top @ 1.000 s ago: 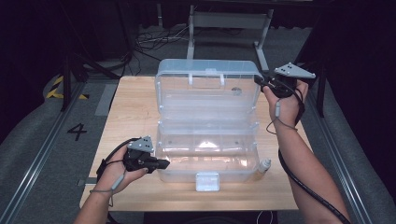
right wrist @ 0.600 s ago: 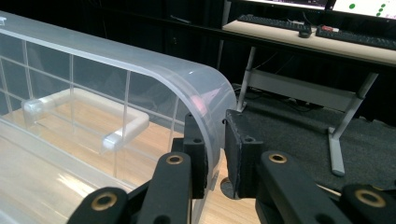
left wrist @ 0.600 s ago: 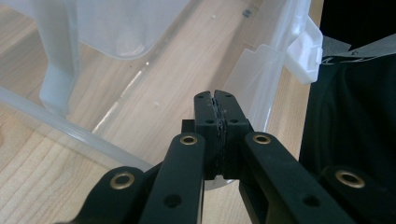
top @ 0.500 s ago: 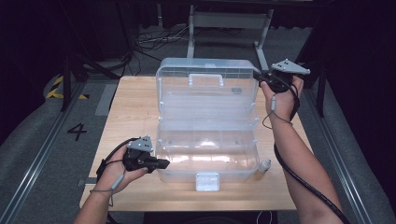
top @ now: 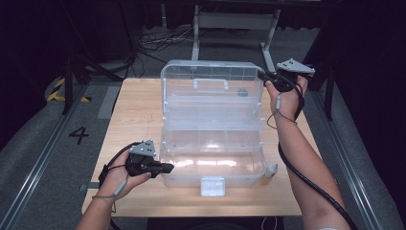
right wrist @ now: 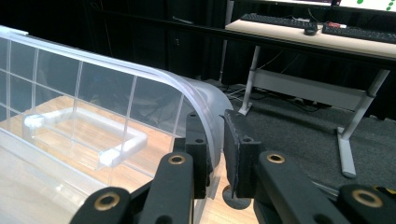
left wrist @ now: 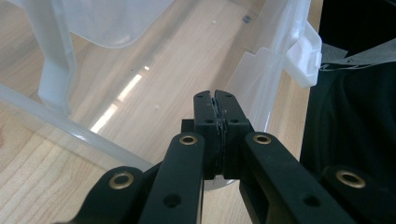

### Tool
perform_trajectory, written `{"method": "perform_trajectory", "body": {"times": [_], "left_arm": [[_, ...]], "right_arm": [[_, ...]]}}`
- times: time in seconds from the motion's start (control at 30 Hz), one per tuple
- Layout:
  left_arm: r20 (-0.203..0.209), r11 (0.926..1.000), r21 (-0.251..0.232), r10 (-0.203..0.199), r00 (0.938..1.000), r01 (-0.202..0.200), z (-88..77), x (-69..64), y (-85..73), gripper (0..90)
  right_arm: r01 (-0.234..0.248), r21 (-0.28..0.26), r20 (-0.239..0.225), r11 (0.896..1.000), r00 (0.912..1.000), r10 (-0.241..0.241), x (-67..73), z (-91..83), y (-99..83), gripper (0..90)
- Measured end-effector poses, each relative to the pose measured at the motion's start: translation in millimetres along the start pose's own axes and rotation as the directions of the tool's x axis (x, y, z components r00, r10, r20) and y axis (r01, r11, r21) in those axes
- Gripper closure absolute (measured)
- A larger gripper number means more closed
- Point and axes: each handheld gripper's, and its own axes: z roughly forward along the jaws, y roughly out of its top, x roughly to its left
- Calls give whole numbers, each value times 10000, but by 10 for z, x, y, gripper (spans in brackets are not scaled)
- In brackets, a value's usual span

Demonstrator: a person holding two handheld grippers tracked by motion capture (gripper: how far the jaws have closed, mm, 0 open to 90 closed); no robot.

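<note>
- A dark numeral "4" (top: pixel 78 135) stands on the grey floor (top: pixel 43 158) left of the counter (top: pixel 136 112), seen in the high view.
- No other text, label or brand can be read.

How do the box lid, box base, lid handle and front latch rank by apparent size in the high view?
Lid and base look alike in size, so I won't rank them; then lid handle; front latch smallest.

The right gripper (top: pixel 262 75) has slid left onto the lid's (top: pixel 210 86) far right corner, its jaws closing around the rim.
</note>
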Motion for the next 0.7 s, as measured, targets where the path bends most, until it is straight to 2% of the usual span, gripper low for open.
{"method": "perform_trajectory", "body": {"times": [0.37,0.7], "left_arm": [[-329,9991,-414,-12,9995,-2,2,-39,-45,891],[-341,9977,-653,-196,9992,173,10,-52,-69,891]], "right_arm": [[206,-21,-217,9998,9996,-207,-70,135,-27,818],[307,144,-272,9994,9992,-303,-121,262,-66,826]]}}
